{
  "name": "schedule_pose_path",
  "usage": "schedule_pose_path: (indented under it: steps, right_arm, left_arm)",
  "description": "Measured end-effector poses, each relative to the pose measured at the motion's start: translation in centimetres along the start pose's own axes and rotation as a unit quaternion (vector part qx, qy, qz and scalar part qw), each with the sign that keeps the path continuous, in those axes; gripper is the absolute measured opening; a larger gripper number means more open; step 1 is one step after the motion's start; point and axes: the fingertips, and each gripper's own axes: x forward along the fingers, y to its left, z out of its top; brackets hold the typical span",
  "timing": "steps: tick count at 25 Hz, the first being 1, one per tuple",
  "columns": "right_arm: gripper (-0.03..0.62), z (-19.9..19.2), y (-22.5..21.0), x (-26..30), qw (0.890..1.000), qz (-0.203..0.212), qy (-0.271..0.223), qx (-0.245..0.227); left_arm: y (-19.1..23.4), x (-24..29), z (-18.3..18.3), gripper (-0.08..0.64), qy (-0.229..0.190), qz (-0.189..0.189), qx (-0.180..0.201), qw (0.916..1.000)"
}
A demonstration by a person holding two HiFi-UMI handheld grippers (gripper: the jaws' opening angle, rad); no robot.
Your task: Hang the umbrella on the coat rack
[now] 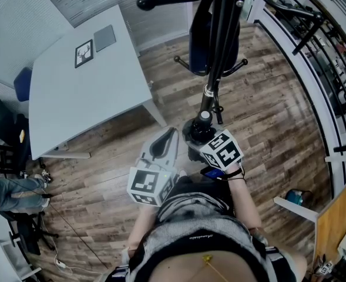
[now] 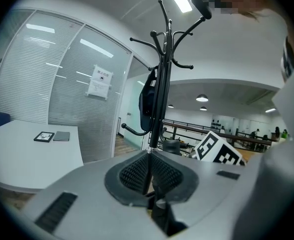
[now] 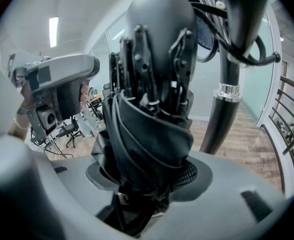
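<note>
Umbrella (image 3: 154, 109), folded and black, is clamped in the fingers of the right gripper (image 3: 144, 179), which stand fairly wide around its bunched cloth. It sits just beside the pole of the rack (image 1: 218, 51), below the hooks and on the person's side, with its blunt end tilted toward the pole. Left gripper (image 2: 149, 171) hangs near, further from the rack, its fingers pressed together on nothing.

The step in hand looks like the lift to a hook (image 1: 238, 67). To do it well, raise the umbrella clear of the pole and pick a free arm away from the dark bag (image 2: 147, 101) hung on the rack. Keep the grip firm until something catches. A strap probably has to go over the hook, but no view shows one clearly; the left fingers could pull it out.
</note>
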Motion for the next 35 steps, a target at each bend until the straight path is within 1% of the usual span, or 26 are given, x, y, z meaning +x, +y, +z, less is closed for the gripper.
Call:
schedule_pose_path:
  steps: [12,14,16,18,19,20,21,24,26,29,31,35]
  right_arm:
    - [0.245,0.0,-0.5,0.3,1.0,-0.006,0.002,0.003]
    - [0.256,-0.2,-0.7,0.5,1.0,-0.002,0.001,0.018]
    - [0.287,-0.9,-1.1,0.9,0.999,-0.002,0.004,0.048]
    - [0.308,-1.8,-1.8,1.0,0.997,-0.02,0.002,0.07]
    - [0.316,-1.9,-2.2,0.7,0.996,-0.03,-0.01,0.079]
    - [0.298,-1.6,-2.6,0.3,0.995,-0.037,-0.029,0.089]
    - [0.309,-1.1,-3.0,-0.2,0.993,-0.042,-0.049,0.097]
    - [0.298,0.2,-4.4,-2.0,0.989,-0.068,-0.087,0.095]
    - [0.298,0.4,-5.2,-3.1,0.988,-0.085,-0.092,0.091]
    - [0.302,-0.3,-5.9,-4.1,0.986,-0.107,-0.087,0.09]
    - [0.298,-0.7,-5.8,-4.4,0.986,-0.11,-0.087,0.091]
    - [0.291,-0.8,-5.0,-4.9,0.986,-0.102,-0.096,0.094]
  left_arm:
    - [0.0,0.2,-0.4,0.018,0.007,-0.007,-0.006,0.9999]
    - [0.0,0.0,-0.4,0.018,0.006,-0.006,-0.006,0.9999]
    - [0.0,-0.1,-0.4,0.018,0.007,-0.005,-0.007,0.9999]
    - [-0.2,-0.1,-0.5,0.018,0.01,-0.008,-0.008,0.9999]
    - [-0.2,-0.1,-0.6,0.018,0.011,-0.009,-0.009,0.9999]
    - [-0.2,-0.1,-0.7,0.018,0.012,-0.01,-0.009,0.9998]
    - [-0.2,0.0,-0.8,0.018,0.013,-0.011,-0.01,0.9998]
    - [-0.3,0.3,-1.0,0.018,0.014,-0.015,-0.013,0.9997]
    - [-0.7,0.4,-1.0,0.018,0.014,-0.02,-0.013,0.9996]
    - [-1.2,0.6,-1.0,0.018,0.014,-0.028,-0.012,0.9994]
    - [-1.4,0.7,-1.1,0.018,0.015,-0.032,-0.011,0.9993]
    - [-1.7,0.7,-1.1,0.018,0.015,-0.036,-0.011,0.9992]
